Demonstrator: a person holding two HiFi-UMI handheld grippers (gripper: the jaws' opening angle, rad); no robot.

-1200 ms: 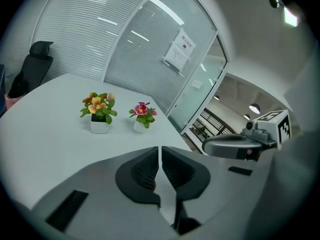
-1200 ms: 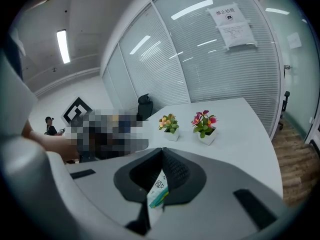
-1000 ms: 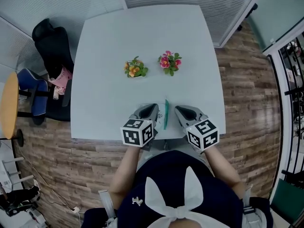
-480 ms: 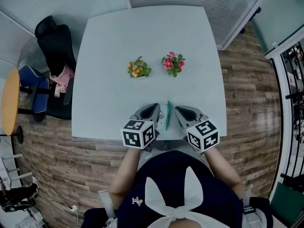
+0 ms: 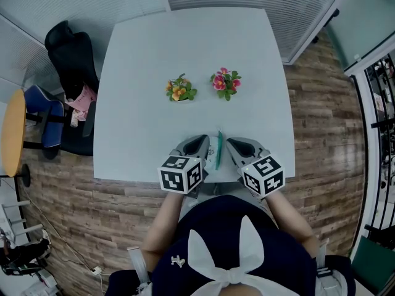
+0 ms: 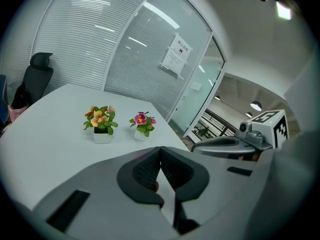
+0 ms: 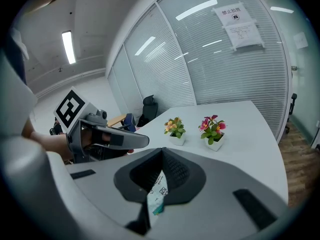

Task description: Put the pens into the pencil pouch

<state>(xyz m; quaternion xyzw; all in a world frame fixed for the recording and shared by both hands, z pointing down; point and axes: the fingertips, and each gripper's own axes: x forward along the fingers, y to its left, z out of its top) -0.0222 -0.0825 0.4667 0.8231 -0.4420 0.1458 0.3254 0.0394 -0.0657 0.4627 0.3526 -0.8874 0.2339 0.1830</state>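
Right now the left gripper [image 5: 199, 142] is hovering low over the near edge of the tabletop [image 5: 142, 103]. Its two jaws are pressing tight together, tip to tip, and nothing is sitting between them. A tiny red bit is peeking out under the jaws in the left gripper view, too small to tell what it is. The right gripper [image 5: 229, 143] is hanging just beside it, and its jaws are squeezing shut too, holding nothing.

Between the two grippers the pencil pouch [image 5: 214, 151] is lying flat on the tabletop, close to the near edge. It is looking white with a green strip down one side. In the right gripper view it is showing through the gap under the shut jaws, with small black print on it.

Farther back, in the middle of the tabletop, two little flower pots are standing side by side: the orange flowers [image 5: 179, 89] on the left and the pink flowers [image 5: 224, 82] on the right. A black chair [image 5: 71, 57] is sitting off the left side of the tabletop, on the wood floor [image 5: 315, 122].
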